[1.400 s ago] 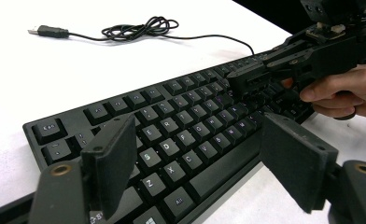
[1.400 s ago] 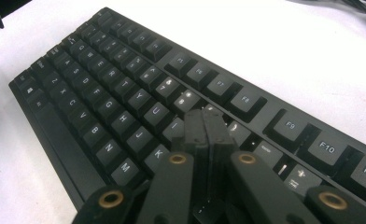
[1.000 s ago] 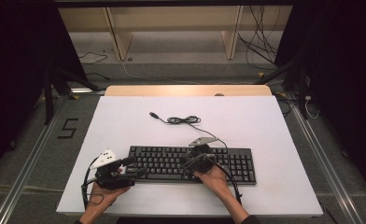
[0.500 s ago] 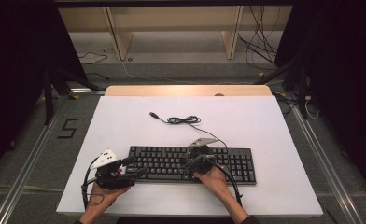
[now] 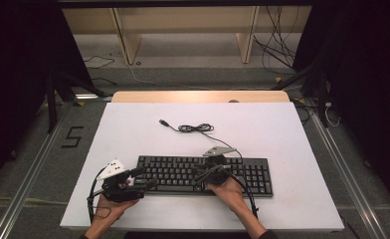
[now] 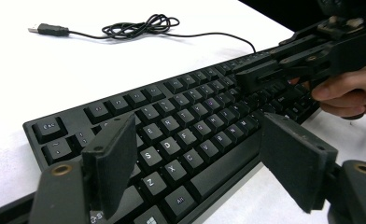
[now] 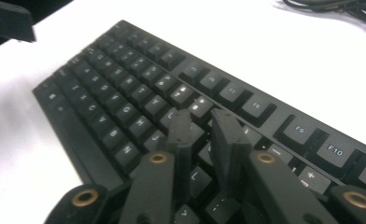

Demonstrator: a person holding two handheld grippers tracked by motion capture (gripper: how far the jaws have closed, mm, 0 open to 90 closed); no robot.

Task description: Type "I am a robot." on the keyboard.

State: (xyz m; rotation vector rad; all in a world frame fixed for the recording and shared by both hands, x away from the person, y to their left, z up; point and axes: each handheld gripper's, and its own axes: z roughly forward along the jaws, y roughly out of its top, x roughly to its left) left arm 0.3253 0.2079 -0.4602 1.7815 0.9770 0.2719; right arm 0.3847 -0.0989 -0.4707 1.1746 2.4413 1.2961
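A black keyboard [image 5: 173, 172] [image 6: 186, 121] [image 7: 125, 93] lies across the near half of the white table [image 5: 282, 139]. Its cable [image 5: 195, 128] [image 6: 139, 25] is bunched behind it and ends in a free USB plug [image 5: 162, 121] [image 6: 43, 29]. My left gripper [image 5: 144, 178] [image 6: 202, 158] is open wide, with one jaw over the keyboard's left-hand keys and the other off its front edge. My right gripper [image 5: 199, 175] [image 7: 200, 119] [image 6: 251, 77] hovers low over the middle keys. Its jaws have just been opening and stand a narrow gap apart, with nothing between them.
A wooden strip [image 5: 198, 96] runs along the table's far edge. Beyond it are shelf legs and loose floor cables [image 5: 277, 50]. A "5" mark [image 5: 73, 137] is on the floor at the left. Bare table lies to the keyboard's right and behind it.
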